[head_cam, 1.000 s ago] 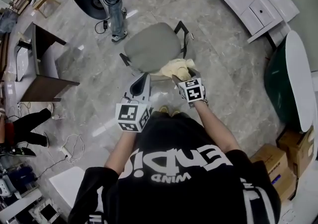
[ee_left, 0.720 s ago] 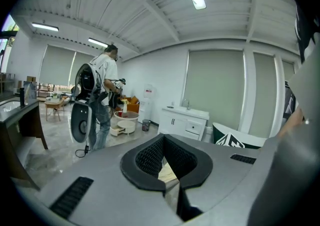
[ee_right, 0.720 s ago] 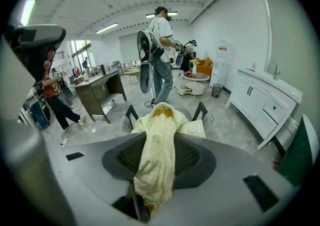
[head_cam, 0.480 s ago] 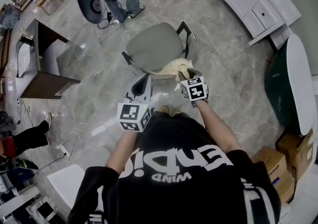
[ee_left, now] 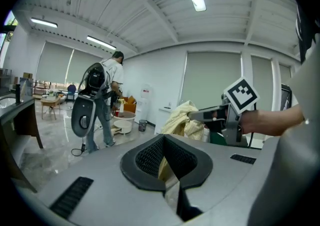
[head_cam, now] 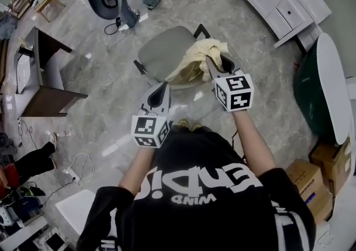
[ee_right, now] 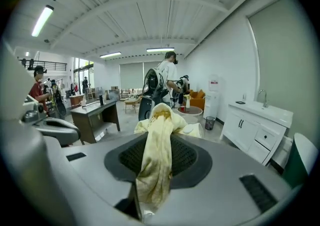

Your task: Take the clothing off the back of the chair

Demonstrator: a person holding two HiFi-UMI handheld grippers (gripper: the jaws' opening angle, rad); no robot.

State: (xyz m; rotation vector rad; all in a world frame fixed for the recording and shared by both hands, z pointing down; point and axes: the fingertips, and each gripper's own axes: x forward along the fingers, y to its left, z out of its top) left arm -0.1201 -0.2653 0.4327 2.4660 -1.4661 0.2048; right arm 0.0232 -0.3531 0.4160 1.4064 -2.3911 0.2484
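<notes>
Right gripper [head_cam: 213,62] now higher than second ago, raised over right rear part of chair [head_cam: 164,54]. Jaws clamped on yellow clothing [head_cam: 196,58]; right gripper view shows fabric pinched between pads, spilling out front and hanging down.
Clothing earlier lay bunched low on chair back; now pulled up into long hanging fold, lower end still trailing onto chair's back edge.
Left gripper [head_cam: 163,89] unmoved, just behind chair back, left of clothing, jaws together, nothing held.
</notes>
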